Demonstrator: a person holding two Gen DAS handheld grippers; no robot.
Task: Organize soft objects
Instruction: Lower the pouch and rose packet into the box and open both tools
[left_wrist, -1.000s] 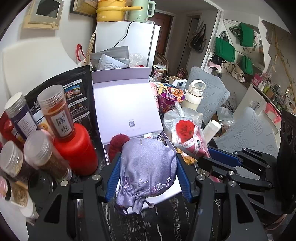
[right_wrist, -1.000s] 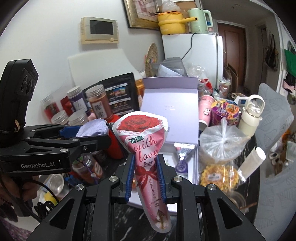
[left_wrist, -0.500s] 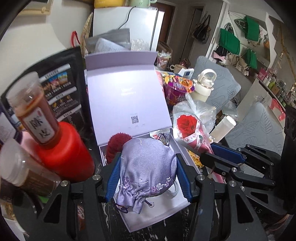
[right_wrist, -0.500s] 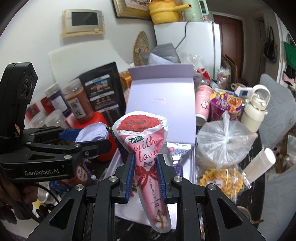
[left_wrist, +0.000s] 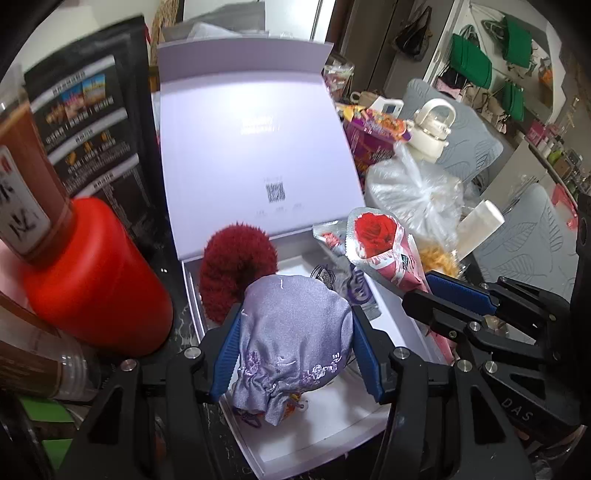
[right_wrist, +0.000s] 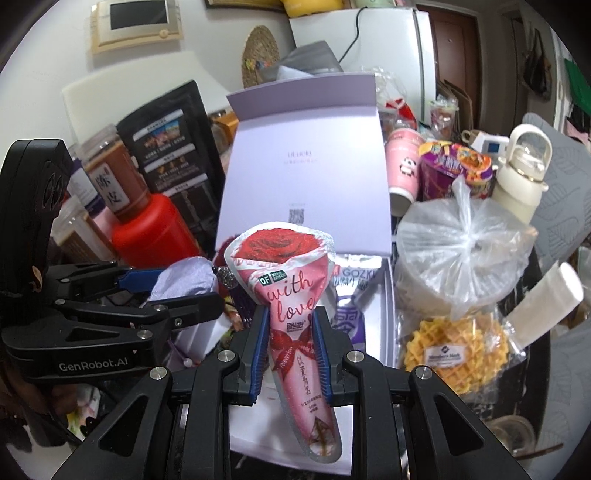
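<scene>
Two hand-held grippers hang over an open lilac box (left_wrist: 317, 435) on a cluttered dark tabletop. In the left wrist view the left gripper (left_wrist: 295, 350), at lower centre, has its blue pads pressed against both sides of a lavender drawstring pouch (left_wrist: 295, 332), jaws partly apart around its bulk; the pouch hangs above the box's white tray. A dark red pom-pom (left_wrist: 236, 266) lies in the tray's far left corner, just behind the pouch, and a purple sachet (left_wrist: 358, 291) lies in the tray to the right. The box lid (left_wrist: 255, 147) stands upright behind, filling the upper centre of the frame.

In the right wrist view the right gripper (right_wrist: 290, 350), at lower centre, is narrowly closed on the waist of a pink cone-shaped packet (right_wrist: 295, 314) printed with a rose and "with love"; the packet stands upright over the tray's near edge. A red bottle (left_wrist: 96, 273) stands left of the box, a knotted plastic bag (right_wrist: 461, 254) to its right.
</scene>
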